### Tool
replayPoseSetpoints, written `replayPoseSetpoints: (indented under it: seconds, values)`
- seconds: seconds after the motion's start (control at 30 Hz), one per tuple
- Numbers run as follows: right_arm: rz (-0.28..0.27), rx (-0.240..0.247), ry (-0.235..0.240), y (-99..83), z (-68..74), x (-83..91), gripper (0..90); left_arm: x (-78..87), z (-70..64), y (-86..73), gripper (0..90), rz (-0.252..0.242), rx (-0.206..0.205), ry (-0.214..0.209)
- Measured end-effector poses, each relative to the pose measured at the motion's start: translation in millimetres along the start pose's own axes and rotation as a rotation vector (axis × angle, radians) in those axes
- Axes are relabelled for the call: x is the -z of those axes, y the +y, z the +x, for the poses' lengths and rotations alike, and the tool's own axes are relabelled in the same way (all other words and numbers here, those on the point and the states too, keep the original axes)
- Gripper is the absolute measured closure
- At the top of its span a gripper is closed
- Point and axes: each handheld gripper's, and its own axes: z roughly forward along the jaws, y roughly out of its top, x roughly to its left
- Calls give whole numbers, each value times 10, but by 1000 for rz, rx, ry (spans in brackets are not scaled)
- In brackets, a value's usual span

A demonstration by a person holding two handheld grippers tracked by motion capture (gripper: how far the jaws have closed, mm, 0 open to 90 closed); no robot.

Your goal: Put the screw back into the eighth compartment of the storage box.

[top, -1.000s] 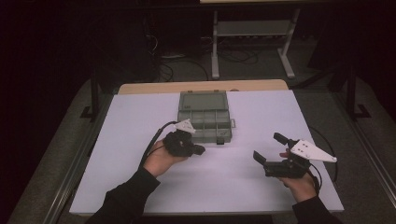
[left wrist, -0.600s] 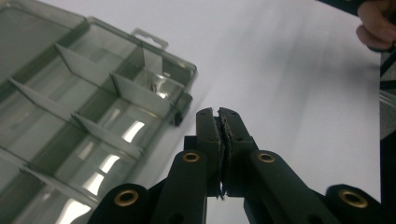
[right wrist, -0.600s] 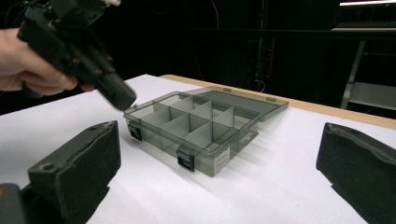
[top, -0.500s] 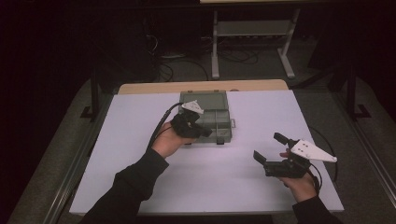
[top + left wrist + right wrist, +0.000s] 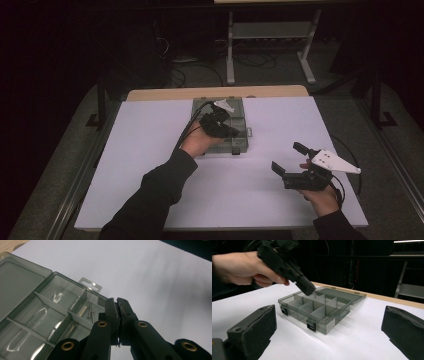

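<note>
Two grippers are in our hands at a table (image 5: 150,150) covered by a smooth, matte white sheet, with a strip of pale wood showing along its far edge. The left gripper (image 5: 231,131) hangs over a shallow rectangular organiser box (image 5: 235,107) of smoky, translucent grey plastic, which lies near the far middle of the table with its lid folded flat open behind it. In the left gripper view we see that gripper's (image 5: 117,305) black jaws pressed together, their rough, crumbly foam pads meeting with nothing visible between them, brass-coloured rivets shining on the matte black arms below. Thin straight dividers (image 5: 53,305) split the box (image 5: 22,290) into rectangular compartments with glossy, reflective floors. In the compartment just left of the jaw tips lie a few slim metal screws (image 5: 90,313), and a clear hang tab (image 5: 90,285) with a slot sticks out from the box's edge there.

From the right gripper view, the left gripper's (image 5: 310,292) tip points down into a compartment at the back of the box (image 5: 322,315), which shows two small dark latches (image 5: 311,326) on its near wall and a label on its corner. The right gripper (image 5: 291,160) rests near the table's near right corner, well apart from the box, its blocky, foam-faced jaws spread wide and holding nothing, a white three-cornered plate on top.
</note>
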Motion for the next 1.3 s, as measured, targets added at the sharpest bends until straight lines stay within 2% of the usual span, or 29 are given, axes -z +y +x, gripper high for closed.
replayPoseSetpoints:
  seconds: [0.2,0.23,0.37,0.43,0.53,0.67,0.8,0.83,0.87,1.0,1.03,1.1,1.27,1.3]
  values:
    - [-3,1,2,-1,-7,2,0,-181,55,27,879,22,16,4]
    - [-2,-1,2,0,-6,2,0,-231,73,40,879,44,6,16]
    - [-3,3,1,0,-3,5,0,-333,90,39,879,52,18,22]
    - [-3,2,2,0,-5,7,0,-376,99,26,878,79,3,29]
    - [-4,2,1,1,-5,9,0,-406,109,14,877,106,-5,34]
    - [-2,1,1,0,-6,12,0,-429,121,5,871,108,-8,38]
    - [-3,-2,1,-1,-7,16,0,-393,127,11,776,95,-6,53]
    - [-3,-2,2,-1,-7,17,0,-375,130,11,734,86,-1,55]
    - [-3,2,1,0,-9,20,0,-323,136,14,639,58,22,45]
    - [-3,0,1,-3,-9,21,0,-214,142,8,484,25,33,27]
    - [-2,-4,1,-3,-9,23,0,-140,130,-2,453,1,29,20]
    - [-3,-2,0,-4,-9,22,0,-94,125,-9,399,-3,14,17]
    - [0,-5,0,-8,-6,21,0,138,49,-88,316,-71,13,5]
    - [2,-5,0,-9,-6,20,0,189,38,-105,296,-75,-2,9]
